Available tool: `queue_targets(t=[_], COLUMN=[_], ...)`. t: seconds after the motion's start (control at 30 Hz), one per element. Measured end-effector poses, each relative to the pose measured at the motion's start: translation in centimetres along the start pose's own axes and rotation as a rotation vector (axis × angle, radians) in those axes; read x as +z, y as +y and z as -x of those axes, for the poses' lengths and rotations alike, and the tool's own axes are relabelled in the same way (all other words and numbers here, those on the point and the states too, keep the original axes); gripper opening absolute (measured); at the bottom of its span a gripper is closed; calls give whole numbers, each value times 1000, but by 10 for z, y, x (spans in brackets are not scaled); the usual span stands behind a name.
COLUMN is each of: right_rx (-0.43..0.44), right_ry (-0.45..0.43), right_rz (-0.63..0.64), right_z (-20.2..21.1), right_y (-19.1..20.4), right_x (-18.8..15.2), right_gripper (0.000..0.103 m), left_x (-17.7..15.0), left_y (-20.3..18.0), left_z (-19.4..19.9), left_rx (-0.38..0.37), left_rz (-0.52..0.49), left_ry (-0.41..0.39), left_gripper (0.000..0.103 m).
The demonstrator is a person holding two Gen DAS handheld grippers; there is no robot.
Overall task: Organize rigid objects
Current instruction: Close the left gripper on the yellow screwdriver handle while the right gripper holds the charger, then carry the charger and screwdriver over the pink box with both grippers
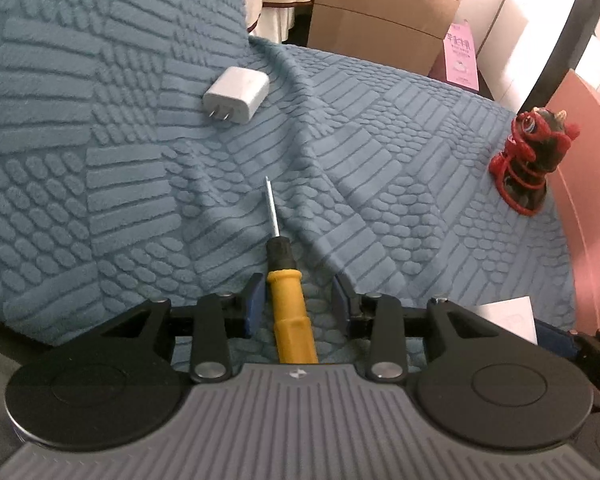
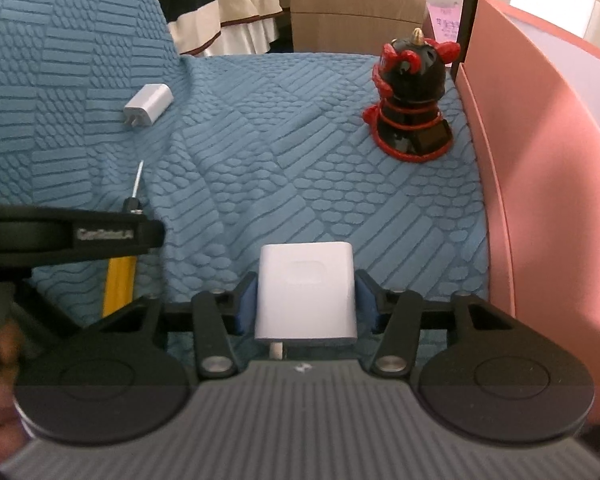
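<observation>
Key relation: the screwdriver (image 1: 286, 280) lies between the fingers of the left gripper (image 1: 298, 304), its long axis running straight ahead along them, yellow handle nearest the camera, metal tip pointing away toward the small charger (image 1: 236, 94).
Left gripper: spread, with clear gaps on both sides of the handle; the pads do not press on it, though the left one is the closer.
Screwdriver: flat on the blue cover (image 1: 100, 160), in a shallow fold of the fabric.
Right gripper (image 2: 306, 300): pinching a white block (image 2: 306, 292) on both flanks, with a short stub sticking out toward the camera; probably a larger charger.
Nearer hand: the left is right over the screwdriver; seen from the right wrist it sits just left of the white block, so the two hands work close together.
Figurine (image 2: 412, 100): red and black, upright at the far right, beside the pink panel (image 2: 540, 160).
Surface: soft, embossed, creased sofa cover; thin things could settle into the folds.
Room: cardboard boxes (image 1: 384, 12) and striped cloth behind the seat.
Next, likely: either close on the handle or draw back from it; I cannot tell which.
</observation>
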State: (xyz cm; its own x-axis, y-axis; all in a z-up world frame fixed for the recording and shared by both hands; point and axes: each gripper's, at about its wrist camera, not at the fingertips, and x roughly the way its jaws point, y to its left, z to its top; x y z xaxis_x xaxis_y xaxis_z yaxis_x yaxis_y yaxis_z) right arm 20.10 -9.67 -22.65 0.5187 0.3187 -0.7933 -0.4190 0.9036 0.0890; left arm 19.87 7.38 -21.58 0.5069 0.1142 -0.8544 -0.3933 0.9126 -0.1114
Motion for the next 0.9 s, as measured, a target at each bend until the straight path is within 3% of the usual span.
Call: queue_targets(t=[0.13,0.57,0.9], right_rx=[8,-8,31], right_ry=[-2,-16,-62], right_rz=[-10,-39,-46], right_z=[0,17,51], right_y=[-3,-15,-19], right_x=[0,7,25], right_gripper=[54,53,53], left_x=[1,4,12], left_y=[-1,-1,-14], left_z=[-1,22,51], left_rx=[9,-120,-217], left_rz=[-12,37,27], left_ry=[-4,2,-25], left_gripper=[23,22,22])
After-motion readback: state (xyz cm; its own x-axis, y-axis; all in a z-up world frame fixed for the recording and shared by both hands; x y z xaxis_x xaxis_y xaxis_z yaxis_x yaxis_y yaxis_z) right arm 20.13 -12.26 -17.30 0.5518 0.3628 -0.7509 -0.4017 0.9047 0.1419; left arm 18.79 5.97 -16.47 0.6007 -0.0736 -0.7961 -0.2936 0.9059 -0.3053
